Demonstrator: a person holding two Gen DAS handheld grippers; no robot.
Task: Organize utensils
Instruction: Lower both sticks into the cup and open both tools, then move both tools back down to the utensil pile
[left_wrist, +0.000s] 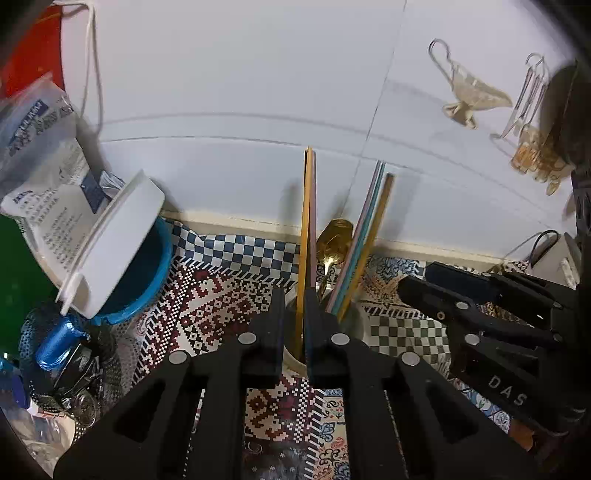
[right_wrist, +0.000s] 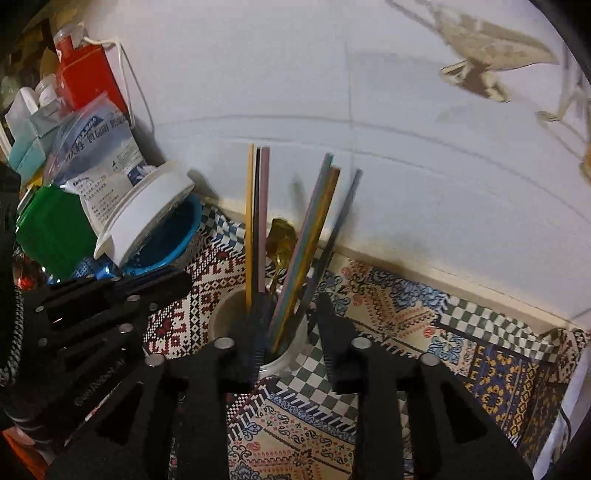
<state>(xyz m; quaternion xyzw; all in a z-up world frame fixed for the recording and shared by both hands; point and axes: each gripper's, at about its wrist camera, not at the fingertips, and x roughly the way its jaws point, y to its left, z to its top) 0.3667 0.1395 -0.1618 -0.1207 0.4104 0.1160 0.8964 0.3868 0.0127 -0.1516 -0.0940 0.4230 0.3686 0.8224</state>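
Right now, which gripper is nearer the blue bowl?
Left. The left gripper is at the cup, on the side toward the blue bowl; the right gripper is on the cup's far side.

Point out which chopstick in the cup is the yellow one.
The yellow chopstick stands nearly upright at the far left of the bunch in the white cup, beside a black one; the others lean right.

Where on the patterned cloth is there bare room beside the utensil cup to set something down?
Bare patterned cloth lies right of the white cup, out to the wall; more lies in front, near the camera. Left is crowded: a tilted white tub over a blue bowl, a plastic bag and a green box.
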